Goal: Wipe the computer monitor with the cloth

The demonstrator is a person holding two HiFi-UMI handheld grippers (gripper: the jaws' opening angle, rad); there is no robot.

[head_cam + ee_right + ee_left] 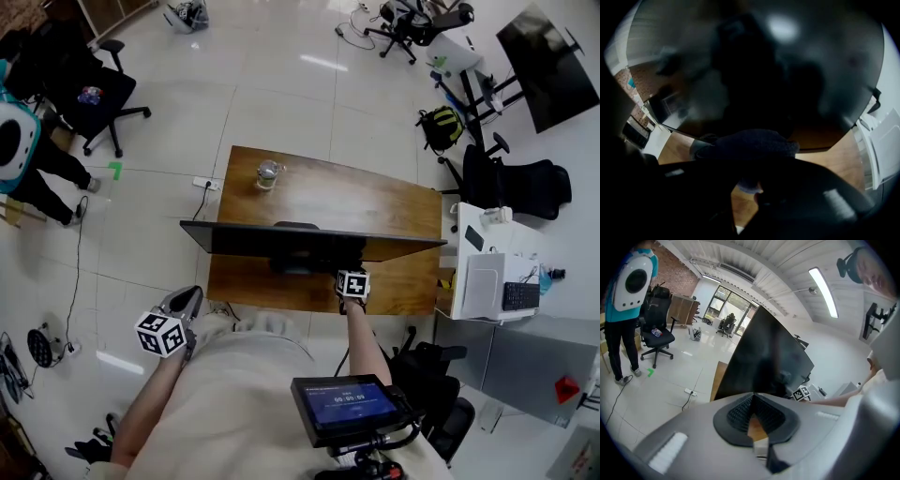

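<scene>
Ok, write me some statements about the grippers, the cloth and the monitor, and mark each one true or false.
1. The right gripper is shut on a dark cloth. True.
2. The left gripper holds a second cloth. False: its jaws are together with nothing between them.
3. The monitor stands on a wooden desk. True.
4. The monitor's screen is lit. False: it is dark and shows only reflections.
5. A glass container sits on the desk beyond the monitor. True.
</scene>
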